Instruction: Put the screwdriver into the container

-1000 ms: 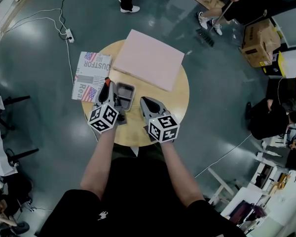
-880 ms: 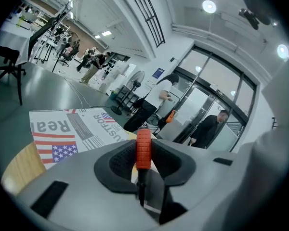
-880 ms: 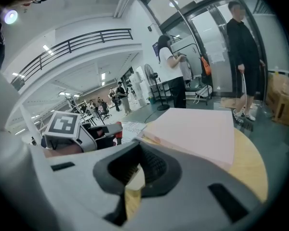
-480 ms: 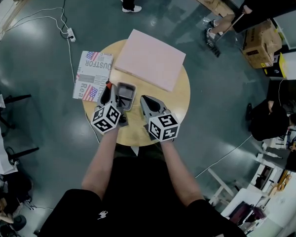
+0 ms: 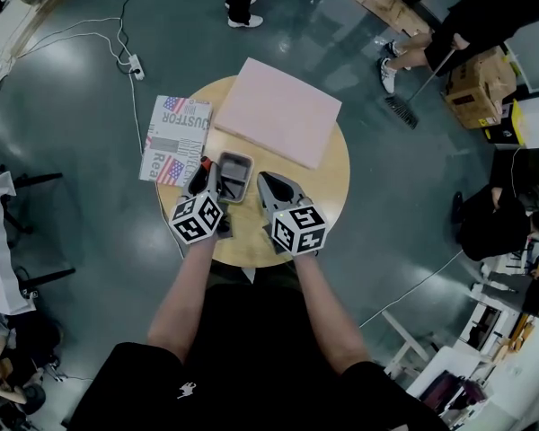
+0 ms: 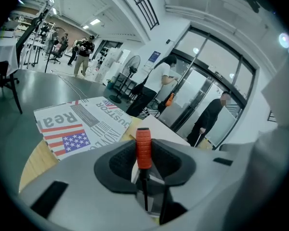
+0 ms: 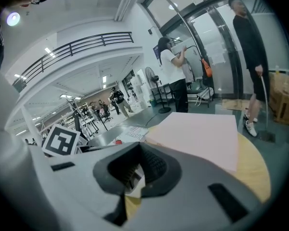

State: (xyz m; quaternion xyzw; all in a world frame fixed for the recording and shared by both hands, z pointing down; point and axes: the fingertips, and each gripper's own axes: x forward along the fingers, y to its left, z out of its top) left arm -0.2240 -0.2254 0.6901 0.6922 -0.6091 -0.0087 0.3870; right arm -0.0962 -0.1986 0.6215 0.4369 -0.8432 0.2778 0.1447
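Though its grip is unchanged from a second ago, the left gripper (image 6: 144, 163) has sunk a little and tilted, and its jaws pinch the screwdriver (image 6: 143, 147) low on the orange handle, with the handle standing up ahead of the pads and the dark shaft running back down between them. A second ago, in the head view, this gripper lay alongside the container (image 5: 233, 175) with its tips pointing past the near rim. Now the tips lean in over that rim, so the container sits just ahead of the jaws and to their right. A pale edge shows right under the handle in the left gripper view and is probably the container's wall, though the picture there is too cramped to be sure. I also cannot tell whether any part of the screwdriver is already below the rim. I read this as the lowering step, nearly at the point of release, which should need only a short further drop before the jaws part. Beyond the container, the right gripper (image 5: 268, 187) has kept its place just beside the far rim, with its jaws slightly apart and nothing held. Further out on the table (image 5: 328, 182), the board (image 5: 278, 122) and the paper (image 5: 173, 137) lie as before.
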